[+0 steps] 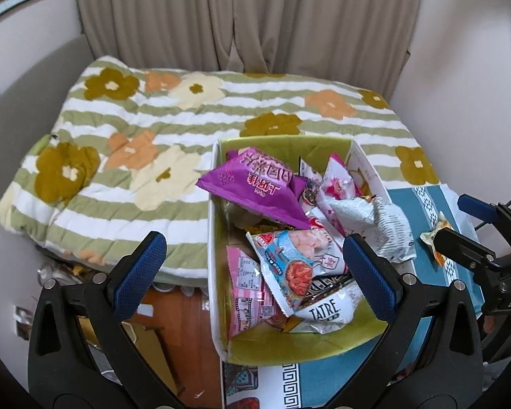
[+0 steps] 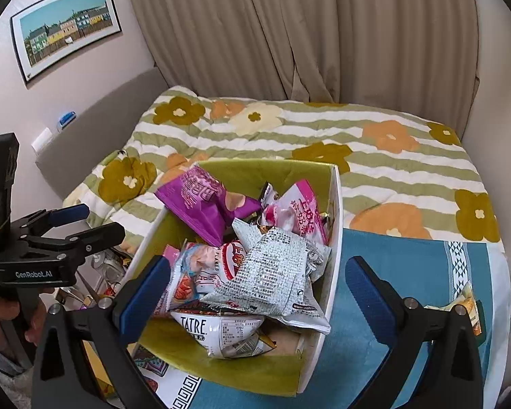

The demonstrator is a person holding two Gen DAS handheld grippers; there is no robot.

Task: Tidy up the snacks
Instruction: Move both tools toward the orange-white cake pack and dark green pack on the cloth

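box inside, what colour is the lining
Olive green lining, clearest in the right wrist view.

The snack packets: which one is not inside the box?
The small yellow-orange packet lies alone on the blue cloth, right of the box; every other packet is piled inside it.

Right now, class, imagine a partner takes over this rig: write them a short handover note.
Left hand-held gripper: open, empty, hovering above the box.
Right hand-held gripper: open, empty, also above the box.
Done: most snacks are piled in the box, with the purple bag and silver bag on top.
Left: one small yellow packet lies on the blue cloth, right of the box. It probably goes in next.
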